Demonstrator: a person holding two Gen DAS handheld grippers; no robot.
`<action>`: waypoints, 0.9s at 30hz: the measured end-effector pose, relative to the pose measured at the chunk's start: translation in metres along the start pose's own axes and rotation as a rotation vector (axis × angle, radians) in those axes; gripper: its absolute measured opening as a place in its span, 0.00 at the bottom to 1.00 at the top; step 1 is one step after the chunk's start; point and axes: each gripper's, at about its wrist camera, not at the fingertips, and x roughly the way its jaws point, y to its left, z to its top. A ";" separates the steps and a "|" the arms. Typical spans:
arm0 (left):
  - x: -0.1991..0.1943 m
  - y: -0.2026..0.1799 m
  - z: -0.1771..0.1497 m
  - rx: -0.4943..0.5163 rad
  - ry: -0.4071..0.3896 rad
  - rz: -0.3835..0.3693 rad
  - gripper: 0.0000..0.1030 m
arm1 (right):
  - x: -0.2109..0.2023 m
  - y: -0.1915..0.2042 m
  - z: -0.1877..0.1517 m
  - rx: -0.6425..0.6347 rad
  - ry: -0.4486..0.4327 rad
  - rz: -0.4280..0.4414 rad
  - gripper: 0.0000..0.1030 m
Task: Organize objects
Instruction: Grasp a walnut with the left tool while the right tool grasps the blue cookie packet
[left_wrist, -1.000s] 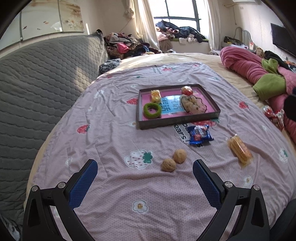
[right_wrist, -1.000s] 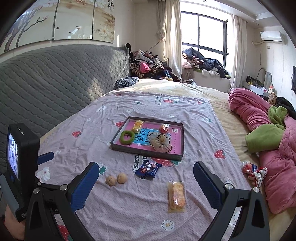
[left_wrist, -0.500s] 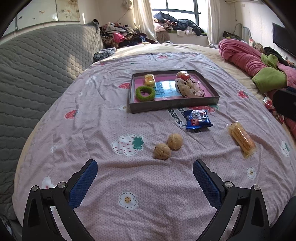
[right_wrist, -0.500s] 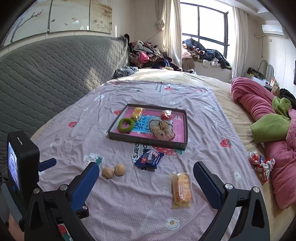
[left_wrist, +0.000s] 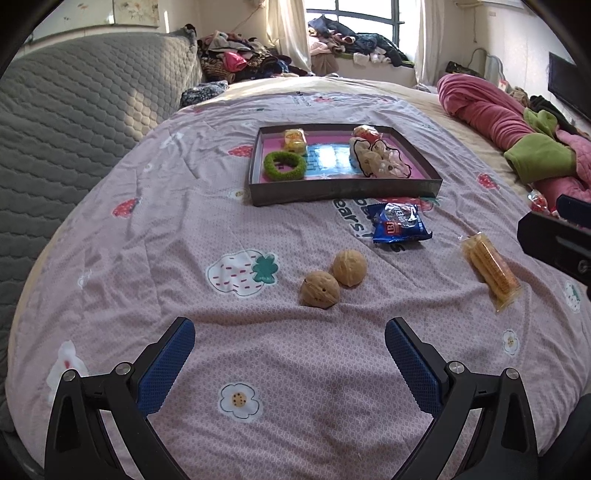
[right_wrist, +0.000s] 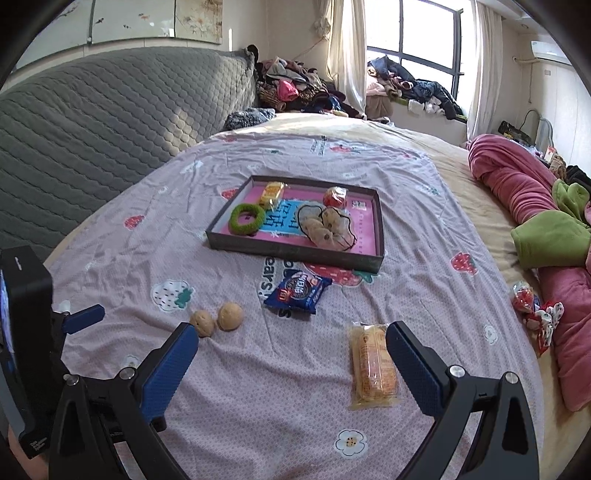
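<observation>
Left gripper (left_wrist: 288, 354) jaws wide apart, empty; two tan round walnuts (left_wrist: 334, 282) at 12 o'clock. Right gripper (right_wrist: 290, 360) likewise wide, empty, wrapped yellow cracker pack (right_wrist: 371, 365) between its fingers.

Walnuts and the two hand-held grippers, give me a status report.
Left hand-held gripper open, empty, short of the walnuts. Right hand-held gripper open, empty, beside the cracker pack. Both on the bedspread outside the tray. Nothing in the way.

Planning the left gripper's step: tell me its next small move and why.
Probably ease the left gripper forward and down to straddle the nearer walnut. Its jaws are open and empty, the two walnuts lie loose on the bedspread just ahead, outside the tray.
</observation>
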 end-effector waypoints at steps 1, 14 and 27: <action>0.003 0.000 0.000 -0.001 0.003 0.001 0.99 | 0.002 -0.001 0.000 0.001 0.002 -0.002 1.00; 0.045 0.004 0.010 -0.041 0.034 0.006 0.99 | 0.058 -0.002 0.004 -0.012 0.060 -0.026 1.00; 0.077 0.003 0.014 -0.027 0.061 0.019 0.99 | 0.122 0.000 0.015 -0.043 0.124 -0.067 0.99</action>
